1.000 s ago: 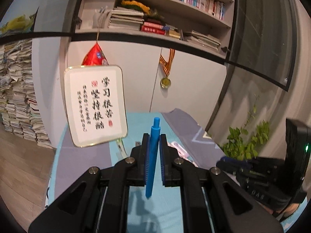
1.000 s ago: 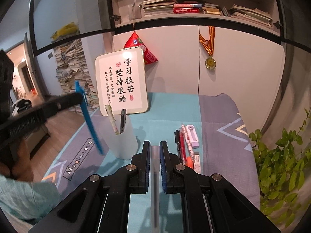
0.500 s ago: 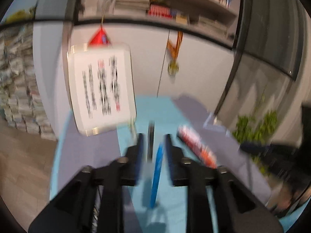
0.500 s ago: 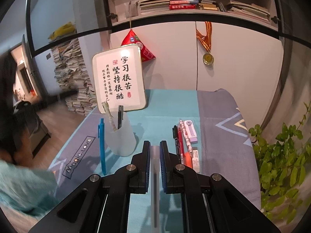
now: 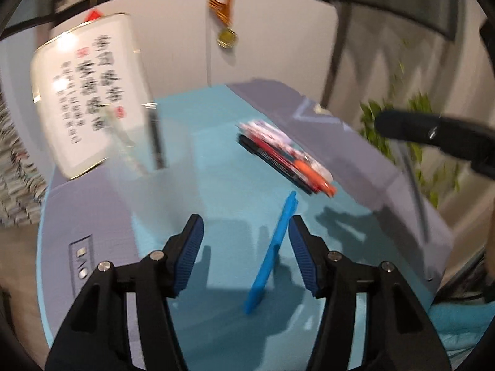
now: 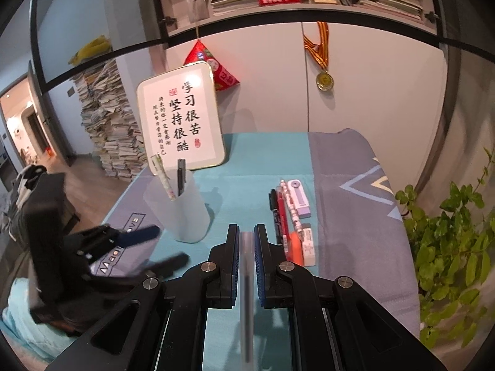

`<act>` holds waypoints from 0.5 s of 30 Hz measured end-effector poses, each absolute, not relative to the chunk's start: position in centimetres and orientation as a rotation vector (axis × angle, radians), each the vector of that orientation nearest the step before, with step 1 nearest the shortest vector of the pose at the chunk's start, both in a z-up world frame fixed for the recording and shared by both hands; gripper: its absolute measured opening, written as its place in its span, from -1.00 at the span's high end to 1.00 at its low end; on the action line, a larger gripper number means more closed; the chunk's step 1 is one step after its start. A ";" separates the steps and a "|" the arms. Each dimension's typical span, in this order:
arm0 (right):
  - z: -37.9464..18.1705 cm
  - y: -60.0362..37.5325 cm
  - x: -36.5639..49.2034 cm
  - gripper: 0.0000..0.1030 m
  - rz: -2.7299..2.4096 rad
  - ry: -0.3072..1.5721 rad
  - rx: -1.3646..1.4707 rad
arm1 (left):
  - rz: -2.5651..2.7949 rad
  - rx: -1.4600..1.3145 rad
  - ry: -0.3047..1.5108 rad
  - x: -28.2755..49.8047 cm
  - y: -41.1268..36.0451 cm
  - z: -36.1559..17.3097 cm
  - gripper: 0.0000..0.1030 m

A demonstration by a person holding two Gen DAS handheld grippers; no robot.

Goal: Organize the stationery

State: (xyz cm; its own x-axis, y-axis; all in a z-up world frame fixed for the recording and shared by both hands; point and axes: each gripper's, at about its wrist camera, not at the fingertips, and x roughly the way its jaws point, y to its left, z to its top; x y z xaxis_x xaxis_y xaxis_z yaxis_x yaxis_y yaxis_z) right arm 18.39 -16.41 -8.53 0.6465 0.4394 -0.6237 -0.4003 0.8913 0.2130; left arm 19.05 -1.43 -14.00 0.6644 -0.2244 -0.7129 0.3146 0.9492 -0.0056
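Looking at the blue pen (image 5: 272,253), it sits between the jaws of our left claw (image 5: 246,242), tilted against the right-hand pad with a clear gap on the other side. Those jaws have just been opening, so nothing pinches it now and it looks like it has slipped free above the desk (image 5: 216,167) instead of going into the cup. Whether its tip touches the mat, we can't tell through the blur.

Our right claw (image 6: 247,241) is clamped tight on a clear pen (image 6: 247,293), hovering near the frosted pen cup (image 6: 178,213), which already has two pens standing in it. The rest of the stationery (image 6: 290,216) lies in a neat row just right of that claw.

To do this bit well, we'd re-grab the blue pen near its middle, square it up between the pads, lift it over the cup rim and only let go once the tip is inside. Maybe steady the cup too, it looks light.
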 end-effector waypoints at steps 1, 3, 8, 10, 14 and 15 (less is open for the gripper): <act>-8.6 -16.6 18.4 0.80 0.474 0.728 0.062 | -0.321 0.143 0.805 19.6 -2.1 -14.4 -0.05; -8.9 -17.2 18.5 0.80 0.462 0.738 0.076 | -0.372 0.152 0.831 20.6 -3.3 -15.0 -0.04; -9.6 -19.1 18.7 0.80 0.432 0.748 0.114 | -0.465 0.198 0.904 22.9 -6.3 -16.6 0.33; -9.7 -20.0 18.8 0.80 0.420 0.749 0.132 | -0.461 0.232 0.936 23.8 -7.3 -17.5 0.38; -9.9 -21.2 18.9 0.80 0.413 0.745 0.153 | -0.433 0.252 0.950 24.6 -7.9 -18.3 0.69; -9.9 -21.3 18.9 0.80 0.413 0.744 0.156 | -0.429 0.255 0.956 24.6 -7.9 -18.3 0.76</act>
State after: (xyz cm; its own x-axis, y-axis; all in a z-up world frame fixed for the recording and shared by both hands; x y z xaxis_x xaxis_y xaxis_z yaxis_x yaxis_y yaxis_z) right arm 18.87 -21.34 -9.95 0.6596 0.4182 -0.6245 -0.3093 0.9083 0.2815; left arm 24.58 -7.90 -18.31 0.5022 -0.2401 -0.8307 0.4610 0.8871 0.0222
